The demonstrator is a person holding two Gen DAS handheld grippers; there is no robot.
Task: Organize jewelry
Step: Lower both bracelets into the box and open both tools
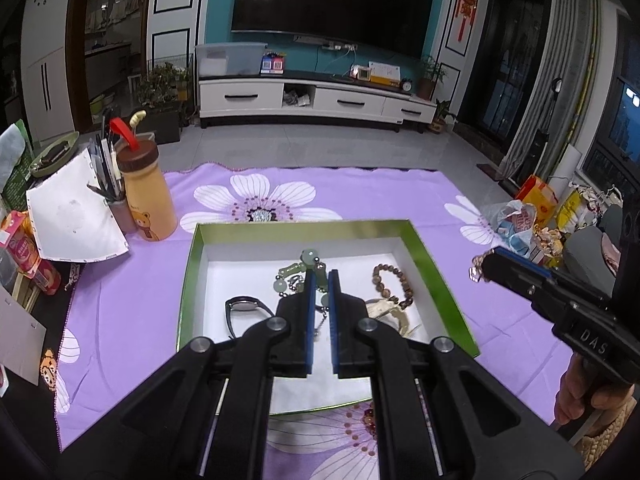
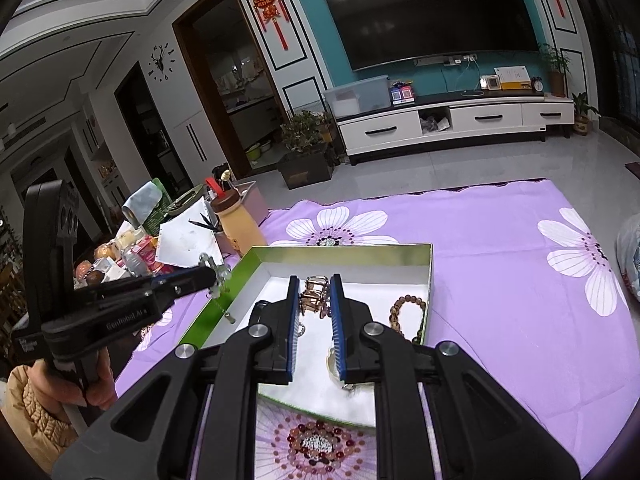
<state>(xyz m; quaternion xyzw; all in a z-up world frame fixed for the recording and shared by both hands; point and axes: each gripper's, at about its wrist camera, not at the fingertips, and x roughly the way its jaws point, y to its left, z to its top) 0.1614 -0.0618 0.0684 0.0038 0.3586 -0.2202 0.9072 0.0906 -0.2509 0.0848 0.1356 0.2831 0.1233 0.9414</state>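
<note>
A shallow green box (image 1: 434, 276) with a white floor lies on the purple flowered cloth. In it are a brown bead bracelet (image 1: 394, 282), a dark watch (image 1: 244, 308) and a pale cream piece (image 1: 390, 312). My left gripper (image 1: 321, 276) is shut on a jade-green bead chain (image 1: 308, 258) and holds it above the box; the chain (image 2: 218, 280) dangles from its tip in the right wrist view. My right gripper (image 2: 315, 292) is shut on a rose-gold link bracelet (image 2: 316, 294) over the box (image 2: 352, 252). The bead bracelet (image 2: 408, 316) lies to its right.
At the left stand a yellow bear bottle (image 1: 146, 196), a pen cup (image 1: 112, 196), papers (image 1: 76, 216) and snack packs. Bags and wrappers (image 1: 524, 220) lie at the cloth's right edge. The cloth's far edge (image 1: 320, 168) ends at a tiled floor.
</note>
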